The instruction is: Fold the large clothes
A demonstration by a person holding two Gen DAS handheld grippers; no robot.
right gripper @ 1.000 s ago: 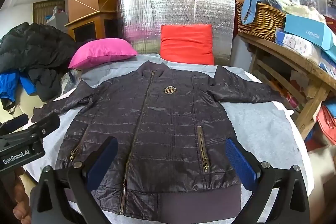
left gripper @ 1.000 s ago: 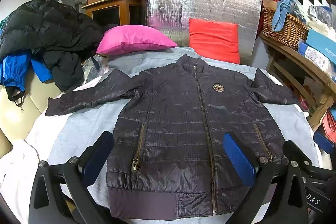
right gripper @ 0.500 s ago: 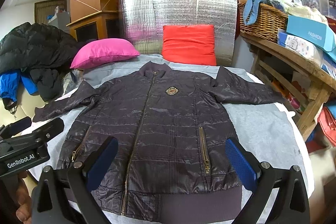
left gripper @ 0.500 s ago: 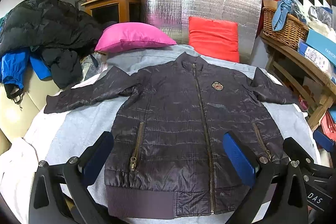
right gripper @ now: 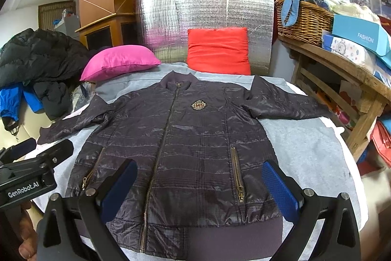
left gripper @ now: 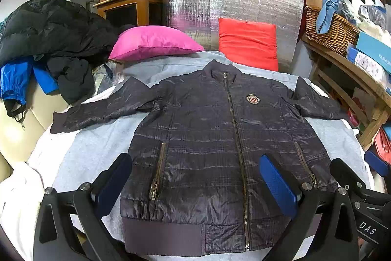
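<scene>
A dark quilted jacket (left gripper: pixel 220 138) lies face up and zipped on a grey cloth (left gripper: pixel 97 153) covering the table, collar toward the far edge, ribbed hem at the near edge, both sleeves spread toward the left and right edges. Folding appears not to have begun; this looks like the approach before a first grasp.

The left gripper (left gripper: pixel 195 177) hovers above the hem near the near edge, its blue-padded fingers (left gripper: pixel 276 182) wide apart and holding nothing. The right gripper (right gripper: pixel 200 185) hovers alongside at a similar height, fingers likewise spread and empty (each gripper shows at the edge of the other's view). Both point forward along the jacket toward the collar.

The next move probably calls for reaching out to a sleeve (right gripper: pixel 281 104) and pinching its cuff to bring it across the chest. A pink pillow (left gripper: pixel 154 40) and a red pillow (left gripper: pixel 246 40) sit at the far edge.
</scene>
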